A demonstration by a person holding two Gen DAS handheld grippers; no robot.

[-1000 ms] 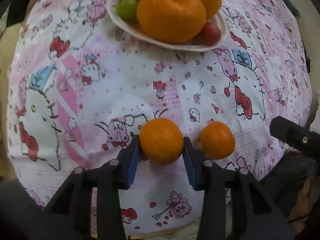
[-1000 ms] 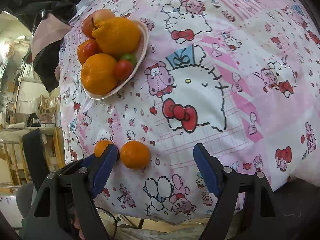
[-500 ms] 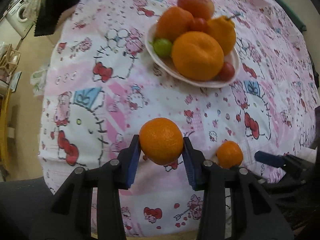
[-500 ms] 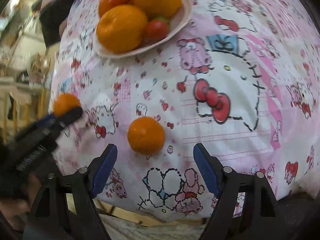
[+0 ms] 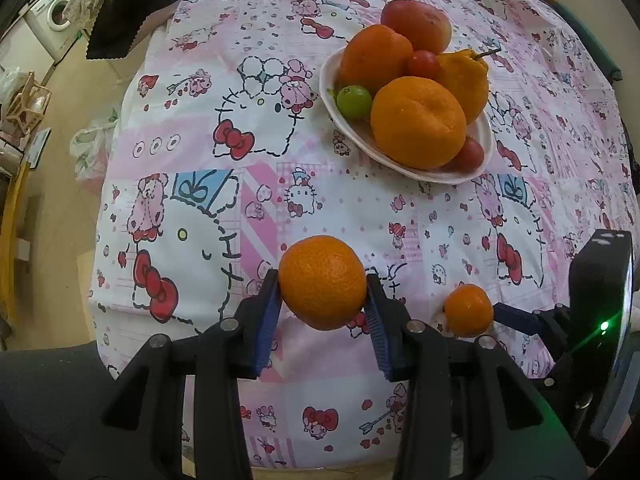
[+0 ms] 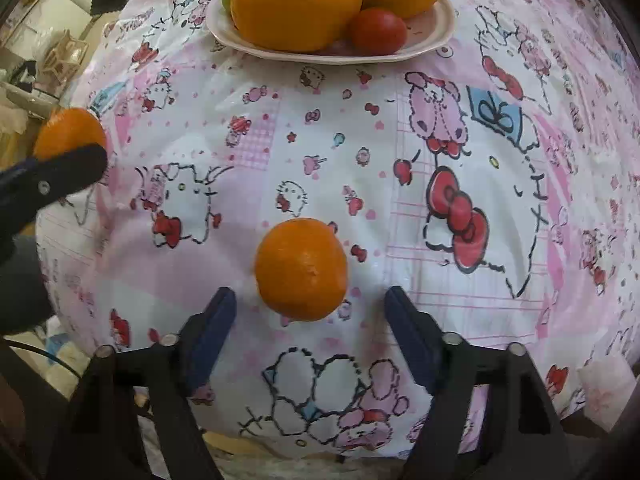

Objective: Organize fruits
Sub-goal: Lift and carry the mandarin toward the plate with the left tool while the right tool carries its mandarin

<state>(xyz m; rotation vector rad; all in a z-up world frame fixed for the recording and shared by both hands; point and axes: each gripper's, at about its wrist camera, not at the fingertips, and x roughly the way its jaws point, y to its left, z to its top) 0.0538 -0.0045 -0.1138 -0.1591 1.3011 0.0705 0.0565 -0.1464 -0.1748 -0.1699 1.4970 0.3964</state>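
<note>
My left gripper (image 5: 322, 316) is shut on a small orange mandarin (image 5: 322, 282), held above the patterned tablecloth. A second mandarin (image 6: 301, 268) lies on the cloth, also seen in the left wrist view as the second mandarin (image 5: 468, 310). My right gripper (image 6: 310, 320) points down over it with its jaws closing; the fruit sits between the blue pads (image 6: 214, 322), which stand clear of it. The held mandarin (image 6: 69, 133) shows at the left edge of the right wrist view. A white plate (image 5: 352, 130) further back holds large oranges, an apple, red tomatoes and a green fruit.
The pink cartoon-print cloth (image 5: 192, 200) covers a round table whose edge drops off close below both grippers. To the left lie the floor, a black cloth (image 5: 116, 20) over the table's far edge and a washing machine (image 5: 54, 16).
My left gripper has lifted the mandarin off the cloth and pulled back from the plate. My right gripper has swung over the second mandarin, rolled, and narrowed its jaws around it.
</note>
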